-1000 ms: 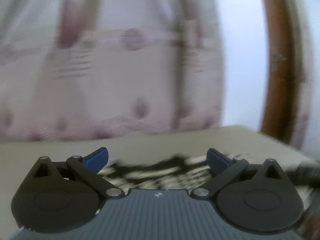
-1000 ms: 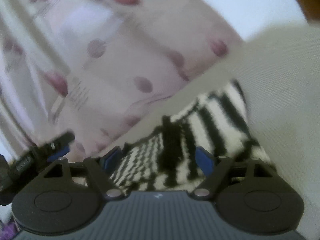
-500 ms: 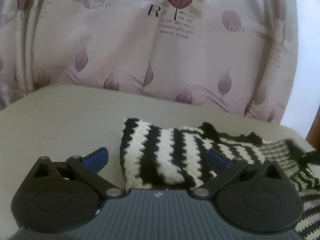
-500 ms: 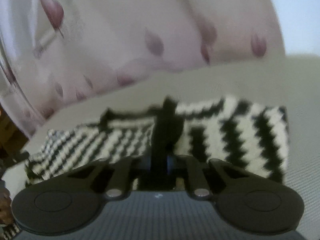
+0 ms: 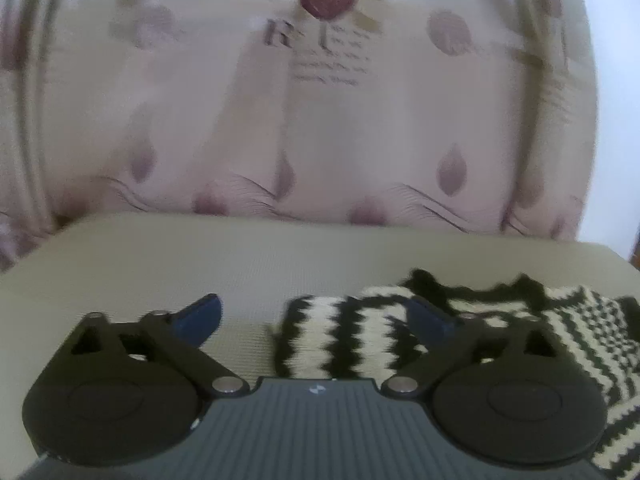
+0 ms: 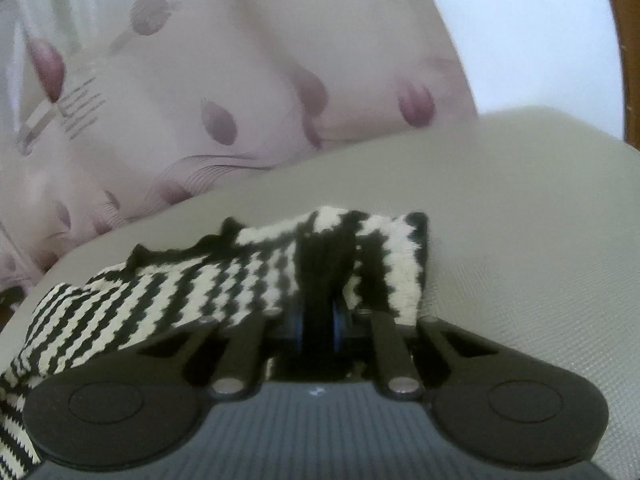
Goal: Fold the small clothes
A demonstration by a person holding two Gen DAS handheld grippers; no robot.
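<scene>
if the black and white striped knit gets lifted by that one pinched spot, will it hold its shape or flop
Probably flop: the striped knit bunches into soft folds where the right gripper pinches it. It looks light and fuzzy, so likely not slippery. The left gripper, jaws closing around its edge but not yet touching, could support the far end.

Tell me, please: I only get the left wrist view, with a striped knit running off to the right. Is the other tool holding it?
Observer: Yes. The right tool is shut on a black band of the striped knit.
Operator: Does the knit carry on far past that tool?
Observer: No. Its wide-striped end stops just right of the tool, on the beige surface.
</scene>
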